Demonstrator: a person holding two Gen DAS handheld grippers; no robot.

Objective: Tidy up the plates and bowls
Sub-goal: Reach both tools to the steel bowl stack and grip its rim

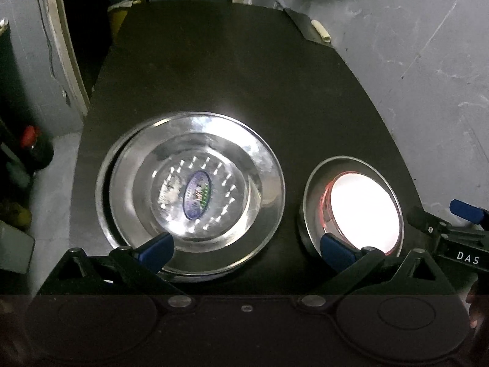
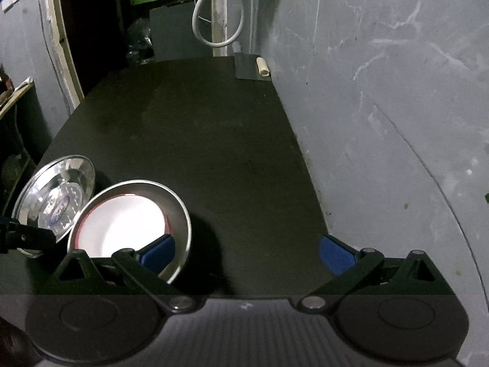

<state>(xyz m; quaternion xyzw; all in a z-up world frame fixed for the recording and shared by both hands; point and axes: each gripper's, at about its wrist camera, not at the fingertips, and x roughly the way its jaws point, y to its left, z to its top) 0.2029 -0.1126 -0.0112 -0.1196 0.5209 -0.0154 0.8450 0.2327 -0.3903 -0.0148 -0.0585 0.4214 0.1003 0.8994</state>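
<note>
Plates [image 1: 195, 197] are sitting stacked on the table [image 1: 244, 76], bowl [image 1: 354, 205] just right of them, white insert inside. Left gripper [image 1: 246, 246] is hovering wide open, empty, straddling both; right gripper [image 2: 246, 252] also gaping, empty, bowl lying to its left. Only the left view is showing the plate sticker.

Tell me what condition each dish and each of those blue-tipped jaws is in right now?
Steel plates: stacked, upright on the dark table, sticker facing up.
Steel bowl: upright beside the plates, a white, red-rimmed dish nested inside.
Left gripper: jaws open, holding nothing.
Right gripper: jaws open, holding nothing.
</note>
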